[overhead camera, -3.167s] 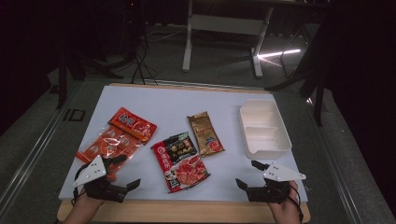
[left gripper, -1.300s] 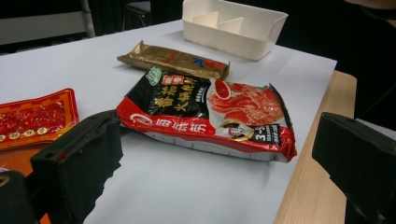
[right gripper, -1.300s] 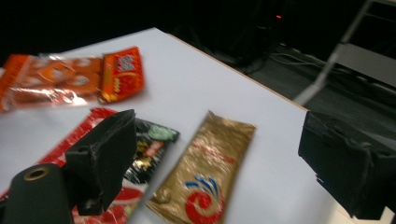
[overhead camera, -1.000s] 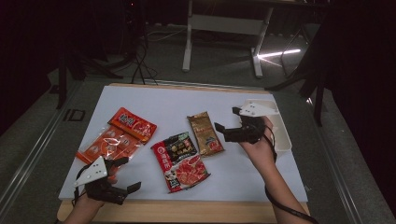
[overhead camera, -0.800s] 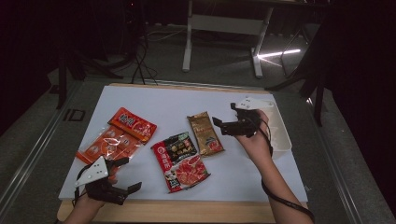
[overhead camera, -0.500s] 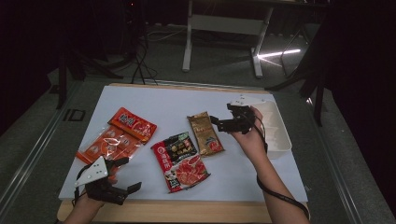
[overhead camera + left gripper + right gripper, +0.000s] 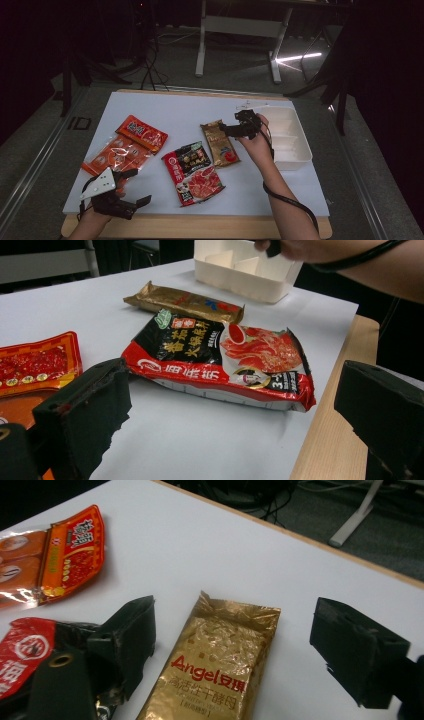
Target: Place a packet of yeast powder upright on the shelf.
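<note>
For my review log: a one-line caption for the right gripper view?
Open right claw poised above a crinkled gold foil packet on the white table.

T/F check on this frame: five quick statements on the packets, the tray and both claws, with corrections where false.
1. The right claw hovers over the gold packet with open jaws. True; they have just been closing a little, and the pads do not press the packet.
2. The left claw grips the red-and-black packet. False: it is open, empty, near the table's front edge.
3. The white tray has dividers. True.
4. The gold packet lies inside the tray. False: it lies on the white table, beside the tray.
5. The orange packets lie at the table's left side. True.
</note>
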{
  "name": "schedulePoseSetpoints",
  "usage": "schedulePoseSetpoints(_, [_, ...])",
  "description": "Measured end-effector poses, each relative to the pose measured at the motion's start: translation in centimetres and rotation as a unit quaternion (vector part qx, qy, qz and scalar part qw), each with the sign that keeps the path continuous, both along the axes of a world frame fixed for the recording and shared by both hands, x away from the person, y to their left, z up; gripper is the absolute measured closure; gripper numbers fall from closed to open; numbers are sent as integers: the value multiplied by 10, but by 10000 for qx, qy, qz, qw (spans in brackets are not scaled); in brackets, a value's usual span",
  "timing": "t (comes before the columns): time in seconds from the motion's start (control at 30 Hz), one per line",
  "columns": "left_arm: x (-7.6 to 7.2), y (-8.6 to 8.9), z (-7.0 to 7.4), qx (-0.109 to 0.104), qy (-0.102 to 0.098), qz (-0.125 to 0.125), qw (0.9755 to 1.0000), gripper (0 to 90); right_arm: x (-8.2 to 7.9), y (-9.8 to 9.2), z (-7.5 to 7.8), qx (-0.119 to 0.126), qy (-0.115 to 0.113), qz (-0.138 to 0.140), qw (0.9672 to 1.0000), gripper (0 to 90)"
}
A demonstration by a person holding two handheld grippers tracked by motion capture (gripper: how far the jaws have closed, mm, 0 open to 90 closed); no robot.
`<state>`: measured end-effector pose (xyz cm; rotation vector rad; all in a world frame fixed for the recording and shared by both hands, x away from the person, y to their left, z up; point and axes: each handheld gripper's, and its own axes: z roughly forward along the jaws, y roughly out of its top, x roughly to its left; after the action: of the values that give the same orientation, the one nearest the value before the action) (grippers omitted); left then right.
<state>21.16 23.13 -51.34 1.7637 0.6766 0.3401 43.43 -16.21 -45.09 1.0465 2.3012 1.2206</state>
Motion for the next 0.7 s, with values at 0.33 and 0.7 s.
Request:
schedulePoseSetpoints(0.33, [0, 1, -1, 9, 22, -2, 10000, 20, 18, 14, -25, -109, 237, -88, 9996, 231])
schedulePoseSetpoints(0.7, [0, 1, -1, 8, 49, -10, 10000, 20, 33, 26, -37, -195, 345, -234, 9989, 334])
